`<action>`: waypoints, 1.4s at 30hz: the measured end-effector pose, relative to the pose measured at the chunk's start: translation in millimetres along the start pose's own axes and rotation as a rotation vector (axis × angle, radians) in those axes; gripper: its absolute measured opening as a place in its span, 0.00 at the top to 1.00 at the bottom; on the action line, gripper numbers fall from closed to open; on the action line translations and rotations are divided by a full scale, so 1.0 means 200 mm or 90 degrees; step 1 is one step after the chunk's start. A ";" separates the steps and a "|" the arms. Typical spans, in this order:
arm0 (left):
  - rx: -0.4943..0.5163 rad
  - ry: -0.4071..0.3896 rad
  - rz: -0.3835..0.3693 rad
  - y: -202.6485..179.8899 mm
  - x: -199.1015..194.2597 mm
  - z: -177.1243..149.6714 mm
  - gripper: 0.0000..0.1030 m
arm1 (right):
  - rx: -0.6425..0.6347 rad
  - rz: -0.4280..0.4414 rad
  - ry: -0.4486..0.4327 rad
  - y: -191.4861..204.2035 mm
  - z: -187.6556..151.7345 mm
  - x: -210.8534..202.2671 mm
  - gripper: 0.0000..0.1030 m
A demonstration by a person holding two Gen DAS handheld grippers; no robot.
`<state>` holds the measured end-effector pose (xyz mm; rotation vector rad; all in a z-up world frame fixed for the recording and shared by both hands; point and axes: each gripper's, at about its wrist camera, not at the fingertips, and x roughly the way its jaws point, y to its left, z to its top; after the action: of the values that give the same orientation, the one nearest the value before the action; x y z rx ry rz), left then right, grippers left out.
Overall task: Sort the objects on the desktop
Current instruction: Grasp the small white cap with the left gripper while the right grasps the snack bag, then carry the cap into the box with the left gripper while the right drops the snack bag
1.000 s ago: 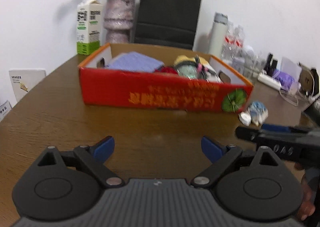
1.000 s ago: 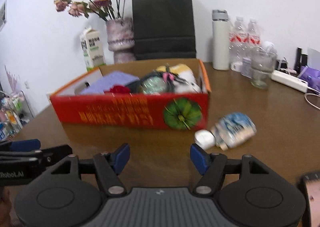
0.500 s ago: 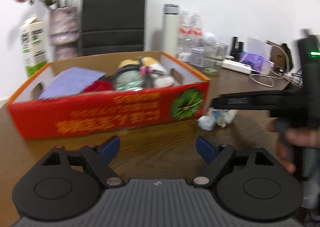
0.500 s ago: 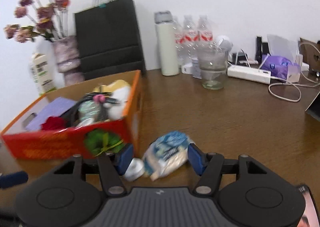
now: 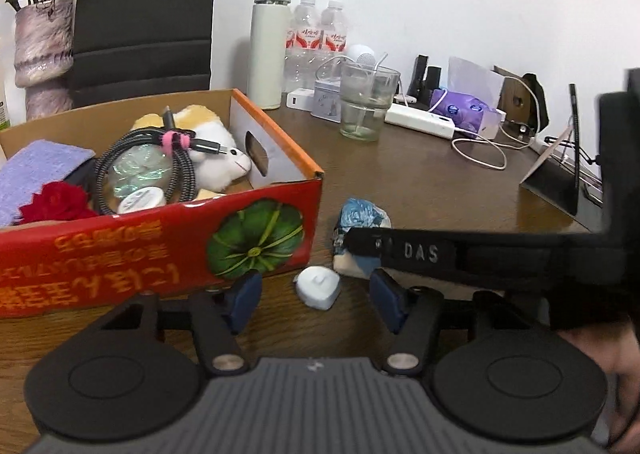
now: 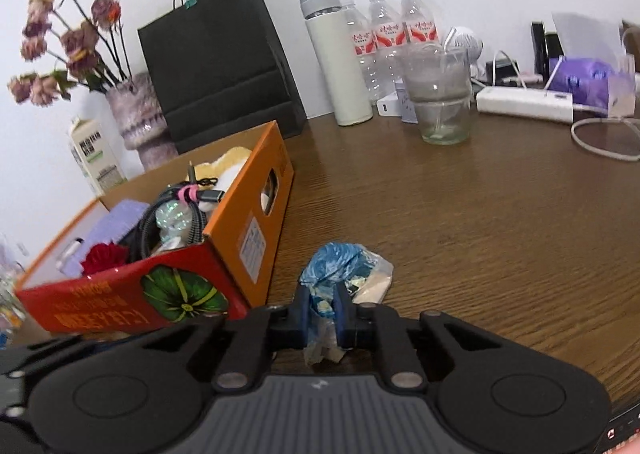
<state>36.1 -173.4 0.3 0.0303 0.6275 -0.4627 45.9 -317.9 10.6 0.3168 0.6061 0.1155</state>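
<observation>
Your R gripper (image 6: 323, 320) is clamped on the near end of the blue-and-white packet (image 6: 340, 270), which lies on the table (image 6: 480, 221) just beside the red box (image 6: 168, 294); your L gripper (image 5: 314, 300) sits w/ jaws apart, holding nothing, the small white case (image 5: 318, 286) between its tips. Risk: the grip is on crinkly wrapper only, so the packet could slip or tear on lift. The box wall is close, so a low swing could snag its rim or nudge the case.

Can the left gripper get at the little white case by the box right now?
Probably yes: the left gripper is open with the white case lying between its fingers, nothing in between.
</observation>
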 end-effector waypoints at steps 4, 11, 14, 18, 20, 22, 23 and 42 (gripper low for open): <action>-0.016 0.023 0.011 0.00 0.04 0.00 0.78 | 0.005 0.007 0.001 -0.01 0.00 -0.01 0.89; -0.035 0.025 0.028 0.03 -0.02 -0.03 0.79 | -0.003 0.010 0.004 0.00 -0.01 -0.02 0.90; -0.038 0.025 0.065 0.08 -0.14 -0.08 0.79 | -0.025 -0.008 0.006 0.04 -0.04 -0.05 0.90; -0.081 0.013 0.123 0.22 -0.37 -0.18 0.79 | -0.089 -0.003 0.022 0.18 -0.15 -0.17 0.91; -0.112 0.011 0.160 0.31 -0.48 -0.23 0.79 | -0.134 0.033 0.034 0.29 -0.24 -0.24 0.91; -0.126 0.006 0.189 0.37 -0.57 -0.28 0.79 | -0.171 0.053 0.036 0.39 -0.29 -0.28 0.88; -0.130 0.003 0.200 0.40 -0.61 -0.30 0.79 | -0.183 0.060 0.030 0.43 -0.32 -0.31 0.86; -0.156 -0.016 0.201 0.57 -0.69 -0.39 0.76 | -0.194 -0.022 0.030 0.59 -0.35 -0.21 0.66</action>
<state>-56.3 -2.7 3.5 -0.1072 0.6372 -0.0794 -30.5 -196.7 17.7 0.0077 0.6310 0.1797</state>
